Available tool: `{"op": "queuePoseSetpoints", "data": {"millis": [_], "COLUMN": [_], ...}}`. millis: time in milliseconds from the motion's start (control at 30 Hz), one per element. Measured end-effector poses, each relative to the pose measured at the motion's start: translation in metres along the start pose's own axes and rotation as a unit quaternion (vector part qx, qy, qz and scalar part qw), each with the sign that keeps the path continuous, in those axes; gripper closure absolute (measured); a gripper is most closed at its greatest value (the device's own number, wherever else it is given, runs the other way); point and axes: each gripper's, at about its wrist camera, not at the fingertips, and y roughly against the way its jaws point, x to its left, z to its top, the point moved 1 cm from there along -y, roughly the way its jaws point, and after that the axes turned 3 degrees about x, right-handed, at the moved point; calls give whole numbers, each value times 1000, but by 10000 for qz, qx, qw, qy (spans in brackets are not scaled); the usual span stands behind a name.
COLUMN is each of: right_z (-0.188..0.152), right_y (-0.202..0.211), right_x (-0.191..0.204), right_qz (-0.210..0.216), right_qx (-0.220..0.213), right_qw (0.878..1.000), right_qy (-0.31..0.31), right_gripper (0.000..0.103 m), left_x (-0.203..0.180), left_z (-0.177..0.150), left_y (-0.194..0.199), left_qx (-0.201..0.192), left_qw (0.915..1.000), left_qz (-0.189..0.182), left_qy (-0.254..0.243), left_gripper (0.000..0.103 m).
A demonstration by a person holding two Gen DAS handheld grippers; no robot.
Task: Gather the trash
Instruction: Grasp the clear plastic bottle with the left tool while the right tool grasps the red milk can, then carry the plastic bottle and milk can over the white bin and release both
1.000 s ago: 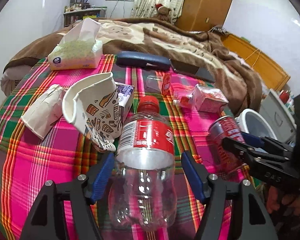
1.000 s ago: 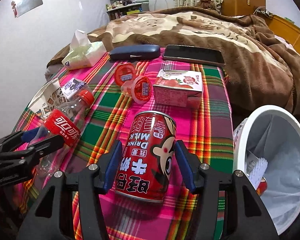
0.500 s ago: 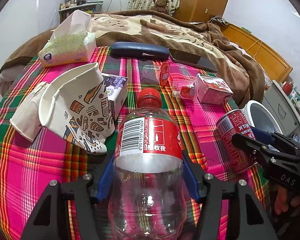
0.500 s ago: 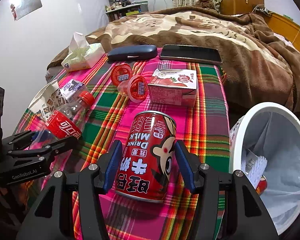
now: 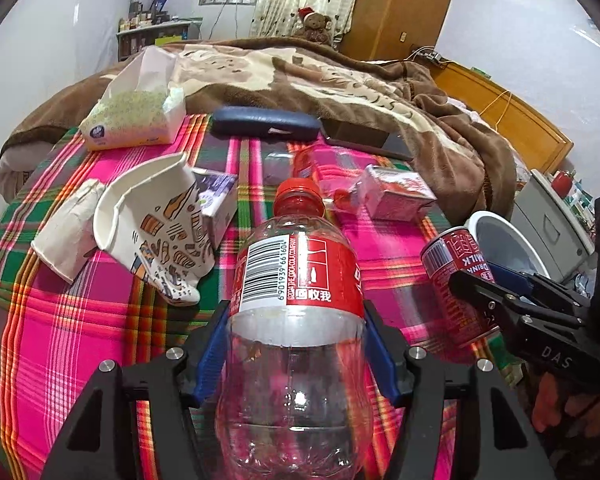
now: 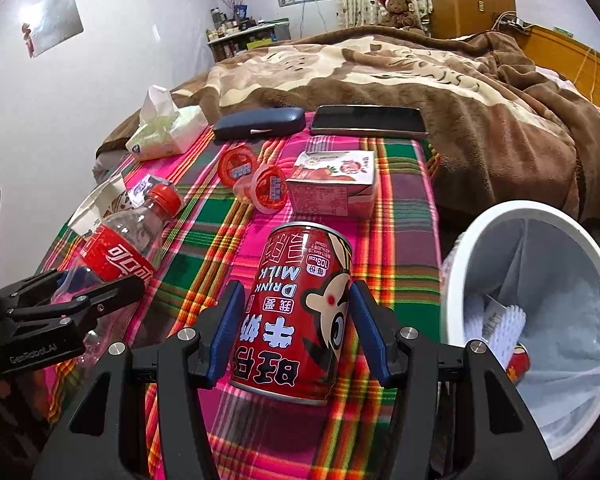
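Left tool (image 5: 296, 356) pinching a clear ribbed plastic bottle (image 5: 296, 288), right tool (image 6: 296, 328) a glossy cylindrical metal can (image 6: 296, 312).

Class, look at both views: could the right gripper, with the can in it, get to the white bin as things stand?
Probably yes. The right gripper is shut on the can, and the bin stands open just beside it with nothing between them.
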Motion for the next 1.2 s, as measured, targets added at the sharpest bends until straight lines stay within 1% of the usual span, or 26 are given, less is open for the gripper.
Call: {"op": "queuePoseSetpoints", "data": {"millis": [267, 700, 1000, 1200], "right_z": [-4, -10, -15, -17], "right_y": [20, 53, 69, 80], "right_x": [-13, -53, -73, -100], "right_qz": [-88, -286, -386, -655], "right_qx": [-168, -496, -628, -660], "right_qw": [9997, 9969, 9947, 9917], "right_qy": [-174, -543, -713, -885], "right_gripper": [47, 47, 47, 47], "left_x": [-27, -82, -115, -149], "left_z": [3, 7, 7, 12], "left_y": [17, 27, 29, 21], "left_qx": [-196, -366, -375, -359], "left_qw": [9995, 9971, 9949, 9916], "left_qz": [-150, -331, -476, -658], "left_qy": [-205, -586, -809, -1055], "left_gripper": [41, 41, 41, 41]}}
